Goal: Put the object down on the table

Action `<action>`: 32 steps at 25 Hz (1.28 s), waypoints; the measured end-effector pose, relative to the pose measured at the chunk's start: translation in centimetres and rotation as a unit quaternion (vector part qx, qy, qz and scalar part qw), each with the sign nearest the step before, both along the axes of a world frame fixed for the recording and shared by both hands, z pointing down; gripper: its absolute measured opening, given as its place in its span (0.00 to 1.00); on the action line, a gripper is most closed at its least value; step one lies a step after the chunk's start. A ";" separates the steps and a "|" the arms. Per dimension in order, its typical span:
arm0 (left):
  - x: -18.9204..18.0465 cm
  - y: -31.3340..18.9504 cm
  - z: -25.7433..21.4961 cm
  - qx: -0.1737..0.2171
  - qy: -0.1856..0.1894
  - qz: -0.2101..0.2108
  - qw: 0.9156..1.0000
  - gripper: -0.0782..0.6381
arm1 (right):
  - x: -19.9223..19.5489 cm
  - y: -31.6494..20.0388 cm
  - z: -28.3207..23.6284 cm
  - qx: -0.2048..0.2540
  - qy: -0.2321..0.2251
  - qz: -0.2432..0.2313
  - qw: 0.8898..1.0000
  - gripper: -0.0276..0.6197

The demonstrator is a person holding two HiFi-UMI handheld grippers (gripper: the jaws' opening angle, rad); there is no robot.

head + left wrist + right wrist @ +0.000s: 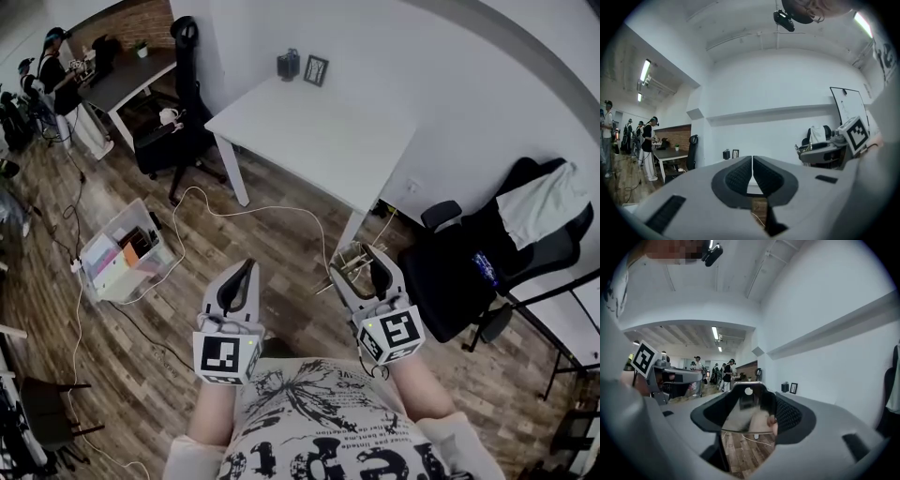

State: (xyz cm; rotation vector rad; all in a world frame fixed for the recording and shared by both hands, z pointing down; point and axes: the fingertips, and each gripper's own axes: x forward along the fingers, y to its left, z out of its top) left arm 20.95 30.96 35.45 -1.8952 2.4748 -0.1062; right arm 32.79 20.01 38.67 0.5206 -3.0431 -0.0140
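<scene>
My right gripper (361, 257) is held low over the wooden floor, its jaws set wide around a shiny, partly see-through object (351, 265). In the right gripper view that object (746, 412) fills the gap between the jaws of the right gripper (754, 393) and touches both pads. My left gripper (246, 270) hangs beside it, to the left, shut with nothing in it; in its own view the left gripper (752, 163) has its pads pressed together. The white table (309, 136) stands ahead of both grippers, some way off.
A small dark item (288, 64) and a picture frame (316, 70) stand at the table's far edge. A black office chair (469, 272) is at the right, another chair (178, 122) left of the table. A plastic bin (122, 253) and cables (253, 214) lie on the floor. A person (52, 75) stands far left.
</scene>
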 end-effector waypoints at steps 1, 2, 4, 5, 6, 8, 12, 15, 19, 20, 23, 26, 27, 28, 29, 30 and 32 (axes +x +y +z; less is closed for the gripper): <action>-0.1 -0.2 0.1 -0.003 0.000 -0.001 1.000 0.13 | -0.1 -0.3 0.2 -0.005 -0.002 0.001 1.000 0.47; -0.3 -0.5 0.3 -0.005 -0.001 0.000 1.000 0.13 | -0.2 -0.6 0.3 -0.008 -0.004 0.003 1.000 0.47; -0.9 -0.9 1.0 -0.009 -0.003 0.004 1.000 0.13 | -0.7 -1.0 0.4 -0.011 0.000 0.007 1.000 0.47; -1.3 -1.1 1.1 -0.010 -0.003 0.004 1.000 0.13 | -1.0 -1.2 0.6 -0.011 0.004 0.010 1.000 0.47; -1.9 -1.3 1.2 -0.011 -0.003 0.004 1.000 0.13 | -1.5 -1.5 0.8 -0.012 0.008 0.013 1.000 0.47; -3.0 -1.9 1.3 -0.012 -0.001 0.005 1.000 0.13 | -2.6 -2.4 1.3 -0.015 0.015 0.020 1.000 0.47; -6.1 -4.1 2.3 -0.021 0.006 0.017 1.000 0.13 | -5.2 -4.5 2.5 -0.026 0.021 0.038 0.999 0.47; -9.6 -6.3 3.2 -0.026 0.009 0.038 0.999 0.13 | -8.1 -6.4 2.7 -0.030 0.023 0.060 0.997 0.47; -15.1 -9.9 2.9 -0.030 0.009 0.063 0.998 0.13 | -12.8 -9.4 2.7 -0.044 0.028 0.091 0.994 0.47; -16.6 -10.8 2.8 -0.032 0.009 0.069 0.997 0.13 | -14.0 -10.1 2.8 -0.046 0.029 0.097 0.994 0.47; -20.8 -14.1 2.7 -0.040 0.009 0.089 0.995 0.13 | -17.4 -12.9 2.6 -0.051 0.034 0.124 0.990 0.47; -24.8 -16.9 2.2 -0.053 0.015 0.112 0.992 0.13 | -20.8 -15.2 2.8 -0.064 0.038 0.156 0.985 0.47; -26.0 -17.6 2.2 -0.057 0.015 0.121 0.991 0.13 | -22.0 -15.8 2.8 -0.067 0.039 0.163 0.984 0.47; -27.2 -18.3 2.1 -0.059 0.013 0.129 0.990 0.13 | -23.2 -16.4 2.9 -0.069 0.039 0.169 0.982 0.47; -28.4 -19.1 2.1 -0.057 0.010 0.135 0.989 0.13 | -24.3 -17.1 2.9 -0.070 0.038 0.176 0.981 0.47; -29.6 -19.8 2.1 -0.053 0.005 0.140 0.989 0.13 | -25.5 -17.7 2.9 -0.071 0.037 0.182 0.980 0.47; -31.8 -21.2 2.0 -0.048 0.001 0.146 0.988 0.13 | -27.5 -18.9 2.7 -0.072 0.034 0.195 0.978 0.47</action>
